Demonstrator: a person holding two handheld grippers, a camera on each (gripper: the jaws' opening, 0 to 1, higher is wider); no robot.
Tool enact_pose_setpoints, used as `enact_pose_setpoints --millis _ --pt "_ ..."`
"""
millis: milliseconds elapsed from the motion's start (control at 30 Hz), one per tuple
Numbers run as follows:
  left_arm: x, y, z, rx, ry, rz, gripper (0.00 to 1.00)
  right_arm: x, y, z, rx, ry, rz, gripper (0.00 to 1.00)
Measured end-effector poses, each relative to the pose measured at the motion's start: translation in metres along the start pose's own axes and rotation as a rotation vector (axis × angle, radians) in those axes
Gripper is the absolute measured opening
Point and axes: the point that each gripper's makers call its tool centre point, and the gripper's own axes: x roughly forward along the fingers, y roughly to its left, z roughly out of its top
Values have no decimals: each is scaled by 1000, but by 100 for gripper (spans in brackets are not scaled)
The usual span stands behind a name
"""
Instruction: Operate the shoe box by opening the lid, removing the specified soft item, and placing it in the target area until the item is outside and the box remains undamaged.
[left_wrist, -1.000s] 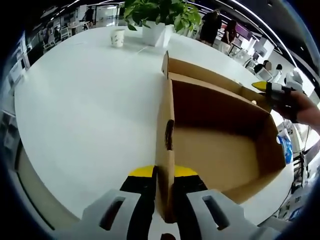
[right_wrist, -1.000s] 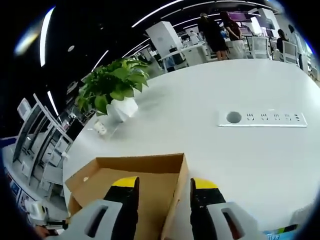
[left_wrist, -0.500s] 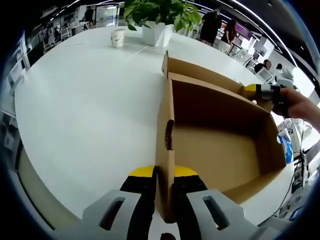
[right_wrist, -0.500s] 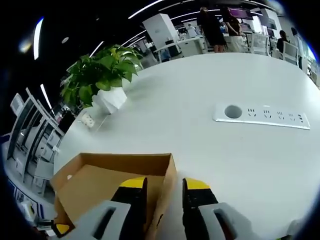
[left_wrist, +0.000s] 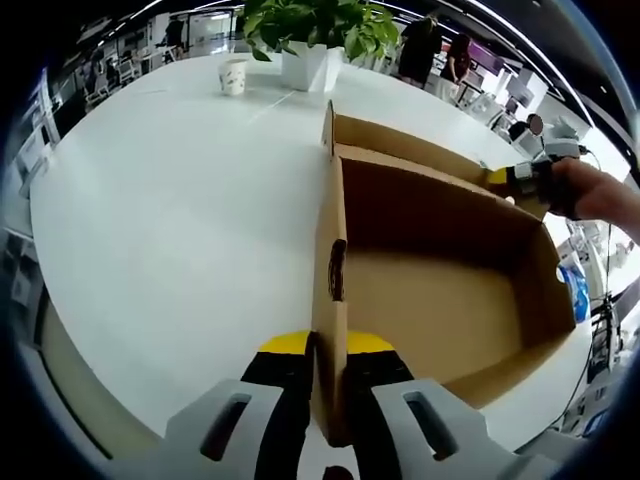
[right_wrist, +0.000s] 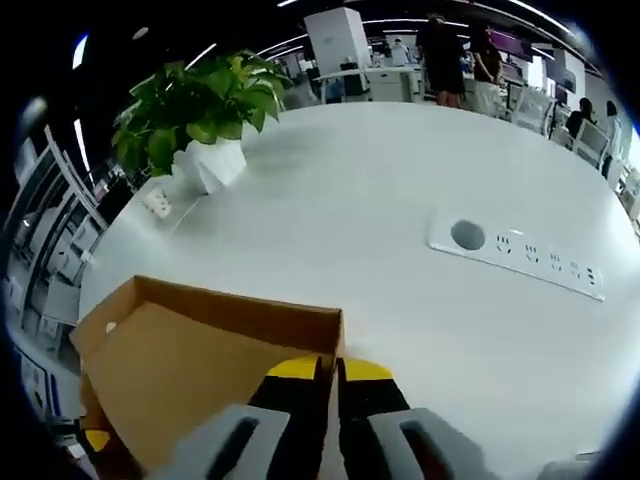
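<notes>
The left claw (left_wrist: 328, 362) is clamped on the near wall of the box (left_wrist: 440, 290). The right claw (right_wrist: 330, 372) pinches the far corner, at two o'clock. The box's long side runs between them on the white worktop (left_wrist: 180, 220).

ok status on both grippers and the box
Left gripper shut on shoe box wall. Right gripper shut on opposite wall. Box open, looks empty. Nothing in the way.

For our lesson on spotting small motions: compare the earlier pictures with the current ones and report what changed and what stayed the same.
The right tongs closed: their jaws, spread on either side of the cardboard box wall a second ago, now pinch that wall at its corner. The left tongs stayed clamped on the opposite wall. The box, potted plant and power strip stayed put on the white table.
</notes>
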Motion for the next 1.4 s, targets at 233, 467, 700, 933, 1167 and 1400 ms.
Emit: enact_pose_setpoints --millis 233,467,700,933,1167,1400 --pt "-1 -1 0 23 8 14 6 -12 -2 17 -2 -39 17 0" --pt "-1 0 -1 28 7 9 5 -30 2 22 -53 -61 7 0" --pt "-3 0 -1 41 4 15 5 -50 6 33 -75 -103 11 0" --pt "-5 -1 -2 30 -8 13 5 -76 14 42 -110 -149 15 0" --pt "-6 -1 -1 26 -9 10 5 -88 15 50 -157 -172 10 0" --pt "-4 -1 0 27 -10 12 5 -95 13 50 -189 -171 12 0"
